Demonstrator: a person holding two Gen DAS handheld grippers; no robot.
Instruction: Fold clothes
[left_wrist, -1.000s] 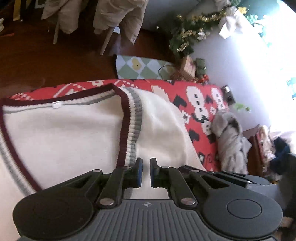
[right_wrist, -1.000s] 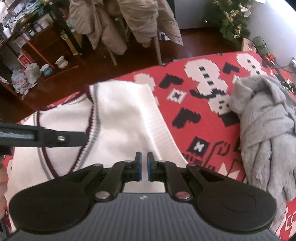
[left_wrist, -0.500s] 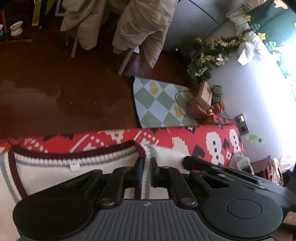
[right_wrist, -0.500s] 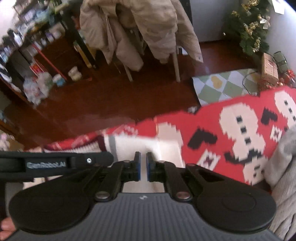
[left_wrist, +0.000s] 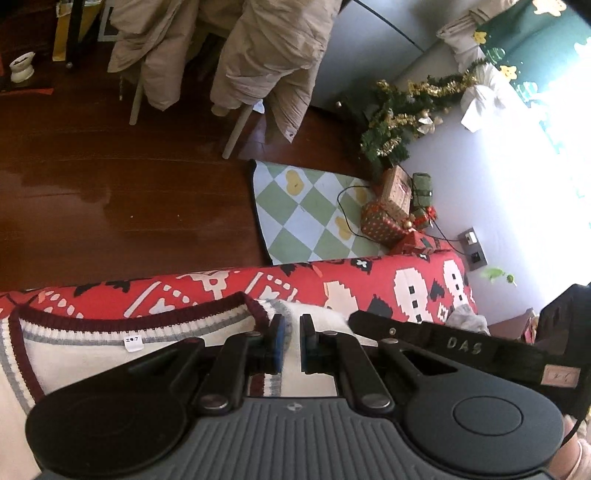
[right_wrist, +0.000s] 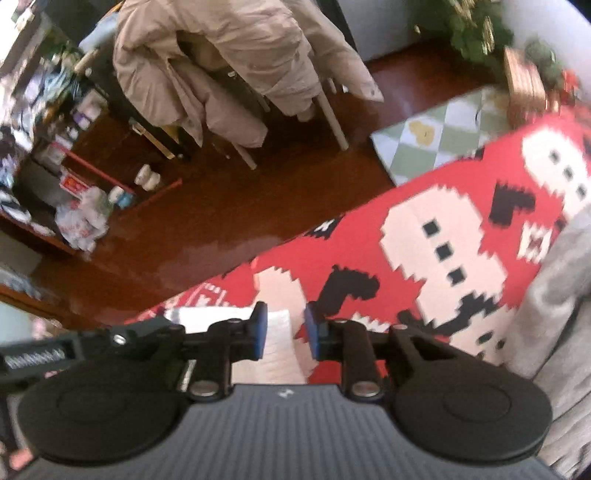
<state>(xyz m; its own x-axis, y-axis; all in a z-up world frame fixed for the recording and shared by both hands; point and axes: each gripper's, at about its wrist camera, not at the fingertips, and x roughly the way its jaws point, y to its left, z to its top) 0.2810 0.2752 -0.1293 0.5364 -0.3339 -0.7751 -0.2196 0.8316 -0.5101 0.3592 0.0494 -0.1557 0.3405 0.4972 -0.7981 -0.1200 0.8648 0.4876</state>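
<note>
Carried to the blanket (left_wrist: 373, 280) edge, sweater (left_wrist: 74, 354) lies folded.

The cream knitted vest with maroon-and-grey ribbed trim (left_wrist: 92, 354), spread wide a second ago, now shows only its far collar edge, drawn toward the red snowman-patterned blanket's (left_wrist: 369, 280) far border. The right gripper (right_wrist: 282, 328) has just been opening, its blue-padded fingers (right_wrist: 258, 328) parted over cream fabric, no longer pinching it.

Left gripper (left_wrist: 290, 341) pinching a fold of cream sweater (left_wrist: 74, 354) beside its maroon-striped neckline, sweater on red patterned blanket (left_wrist: 369, 284), right gripper (left_wrist: 443, 343) just beside, checkered mat (left_wrist: 306, 214) on wooden floor (left_wrist: 110, 184) beyond
</note>
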